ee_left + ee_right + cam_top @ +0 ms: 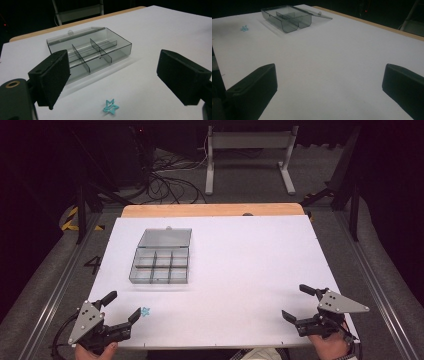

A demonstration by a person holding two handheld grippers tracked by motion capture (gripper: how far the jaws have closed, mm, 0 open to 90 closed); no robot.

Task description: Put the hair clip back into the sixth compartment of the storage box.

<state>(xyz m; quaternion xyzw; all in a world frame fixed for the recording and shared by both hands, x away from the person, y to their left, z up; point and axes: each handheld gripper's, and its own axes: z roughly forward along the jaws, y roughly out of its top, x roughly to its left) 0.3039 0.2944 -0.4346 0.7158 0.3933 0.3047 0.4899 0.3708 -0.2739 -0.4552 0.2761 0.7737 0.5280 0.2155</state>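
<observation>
A clear grey plastic organiser box with several compartments lies on the white table, its lid folded open behind it. The box also shows in the left gripper view and far off in the right gripper view. A small teal star-shaped clip lies near the table's front left, just right of my left gripper, which is open and empty. In the left gripper view the star rests on the table between the jaws, apart from both. My right gripper is open and empty at the front right.
A wooden strip edges the table's far side. Beyond it stand a grey metal frame and loose cables on the floor. Metal rails run along both sides of the table.
</observation>
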